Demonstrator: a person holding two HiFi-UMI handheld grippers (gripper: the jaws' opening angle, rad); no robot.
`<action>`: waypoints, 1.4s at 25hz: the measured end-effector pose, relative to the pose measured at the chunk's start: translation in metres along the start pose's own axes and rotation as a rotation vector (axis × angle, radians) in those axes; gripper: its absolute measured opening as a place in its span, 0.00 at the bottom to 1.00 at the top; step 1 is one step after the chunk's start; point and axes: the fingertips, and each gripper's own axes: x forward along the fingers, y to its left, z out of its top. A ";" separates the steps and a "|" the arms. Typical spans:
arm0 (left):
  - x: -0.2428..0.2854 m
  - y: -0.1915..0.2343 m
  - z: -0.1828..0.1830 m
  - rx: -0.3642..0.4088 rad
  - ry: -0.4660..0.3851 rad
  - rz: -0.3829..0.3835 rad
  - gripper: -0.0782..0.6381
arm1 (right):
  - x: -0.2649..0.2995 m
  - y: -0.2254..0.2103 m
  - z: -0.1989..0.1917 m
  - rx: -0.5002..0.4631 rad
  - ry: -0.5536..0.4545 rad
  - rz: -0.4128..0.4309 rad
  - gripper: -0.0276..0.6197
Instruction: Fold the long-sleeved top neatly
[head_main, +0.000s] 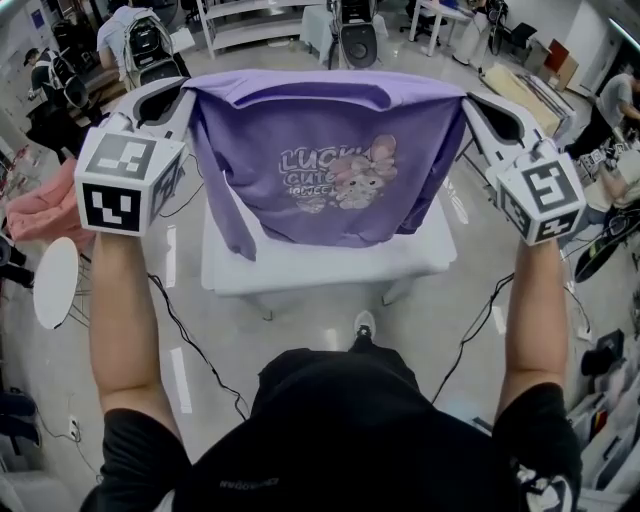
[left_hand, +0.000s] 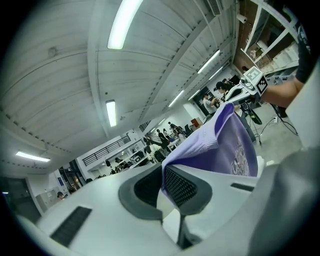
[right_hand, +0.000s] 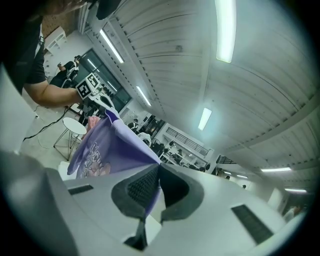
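Observation:
A purple long-sleeved top (head_main: 320, 165) with a cartoon print hangs stretched between my two grippers above a white table (head_main: 330, 262). My left gripper (head_main: 187, 93) is shut on the top's upper left corner; the purple top (left_hand: 220, 145) runs out from between its dark pads (left_hand: 182, 186). At the upper right corner my right gripper (head_main: 463, 100) is shut on the fabric too. In the right gripper view the purple top (right_hand: 107, 150) leaves the pads (right_hand: 142, 187) toward the left gripper (right_hand: 100, 97). The top's lower hem lies on the table.
A small round white side table (head_main: 55, 282) stands at the left with a pink cloth (head_main: 45, 210) above it. Cables (head_main: 200, 350) trail on the floor. Chairs and shelving (head_main: 355, 35) stand beyond the table. The person's shoe (head_main: 364, 325) shows below the table's near edge.

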 end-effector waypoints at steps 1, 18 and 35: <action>0.000 0.000 0.000 -0.001 0.000 -0.005 0.14 | 0.000 -0.001 0.000 0.006 0.000 0.000 0.06; 0.190 -0.055 -0.175 -0.174 0.333 -0.229 0.14 | 0.168 0.023 -0.200 0.200 0.277 0.124 0.06; 0.391 -0.102 -0.383 -0.279 0.714 -0.257 0.14 | 0.377 0.078 -0.431 0.292 0.629 0.338 0.06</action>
